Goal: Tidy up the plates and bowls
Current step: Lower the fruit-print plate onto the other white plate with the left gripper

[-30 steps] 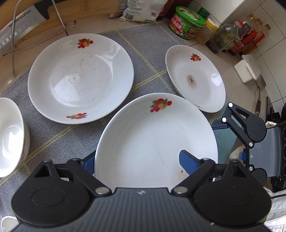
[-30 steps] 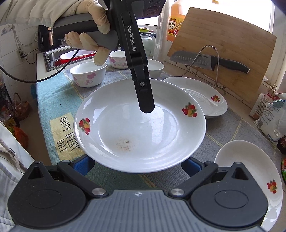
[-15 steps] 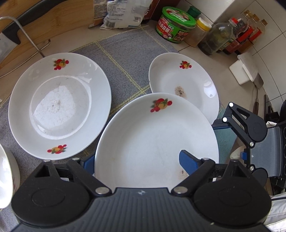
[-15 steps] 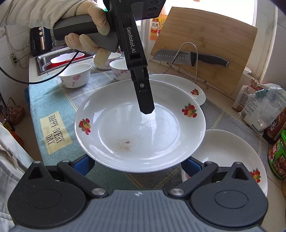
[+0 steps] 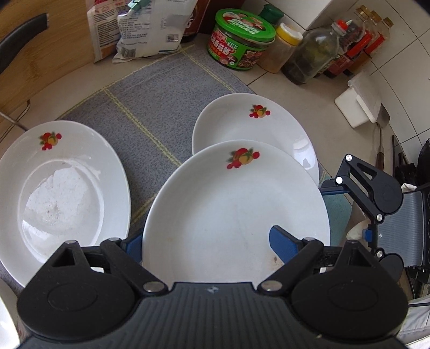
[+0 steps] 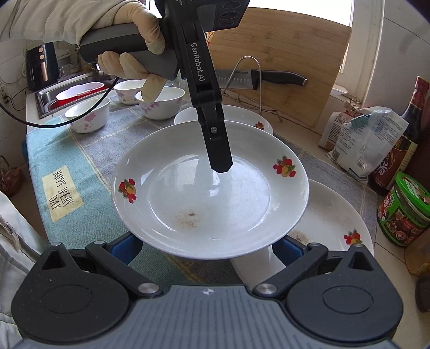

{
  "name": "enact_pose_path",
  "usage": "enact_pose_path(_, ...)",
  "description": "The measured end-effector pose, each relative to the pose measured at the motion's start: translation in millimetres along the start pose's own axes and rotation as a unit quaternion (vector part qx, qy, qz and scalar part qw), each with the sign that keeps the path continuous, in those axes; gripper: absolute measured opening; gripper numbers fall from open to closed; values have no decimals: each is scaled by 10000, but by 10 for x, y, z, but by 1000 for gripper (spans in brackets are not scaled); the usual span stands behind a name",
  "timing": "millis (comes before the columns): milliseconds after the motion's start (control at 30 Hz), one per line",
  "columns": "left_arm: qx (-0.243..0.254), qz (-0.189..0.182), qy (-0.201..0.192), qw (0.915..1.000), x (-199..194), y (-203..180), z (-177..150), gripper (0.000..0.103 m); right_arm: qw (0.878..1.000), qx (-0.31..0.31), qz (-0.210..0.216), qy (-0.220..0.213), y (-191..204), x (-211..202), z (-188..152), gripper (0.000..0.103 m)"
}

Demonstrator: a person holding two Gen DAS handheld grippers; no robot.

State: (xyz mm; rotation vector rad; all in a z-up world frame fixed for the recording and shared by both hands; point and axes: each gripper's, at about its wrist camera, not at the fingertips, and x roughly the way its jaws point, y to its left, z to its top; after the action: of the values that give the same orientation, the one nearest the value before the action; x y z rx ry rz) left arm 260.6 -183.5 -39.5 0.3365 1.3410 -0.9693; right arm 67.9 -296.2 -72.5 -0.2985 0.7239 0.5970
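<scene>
Fruit-print plate point(image 6: 209, 198) hangs over the smaller plate point(image 6: 330, 214); your left gripper point(image 6: 219, 161) pinches its rim, right gripper's point(image 6: 207, 248) fingers wide beneath.

Daylight is pouring in from a window point(image 6: 360, 16) at the upper right of the right wrist view, blowing out to pure white there. It is glinting off the held plate point(image 6: 209, 193), where a pale sheen is spreading across the well. In the left wrist view, small bright highlights are sitting on the rim of the smaller plate point(image 5: 301, 146), and shadows under the dishes are staying soft. Both fisheye pictures are bending straight lines near the edges and darkening at the corners. Fruit motifs in the left wrist view are looking slightly smeared.
</scene>
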Motion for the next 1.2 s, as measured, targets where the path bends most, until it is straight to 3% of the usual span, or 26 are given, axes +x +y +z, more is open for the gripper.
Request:
enact_pose_path(700,372,-233,56,9990,335,-218,582,92,9984,423,-354,80,-419,-140,-230,103)
enact_pose_path(1200,447,-197,100,9988,478,-208,729,92,9973,633,-376,79,-595,-103,-268,103)
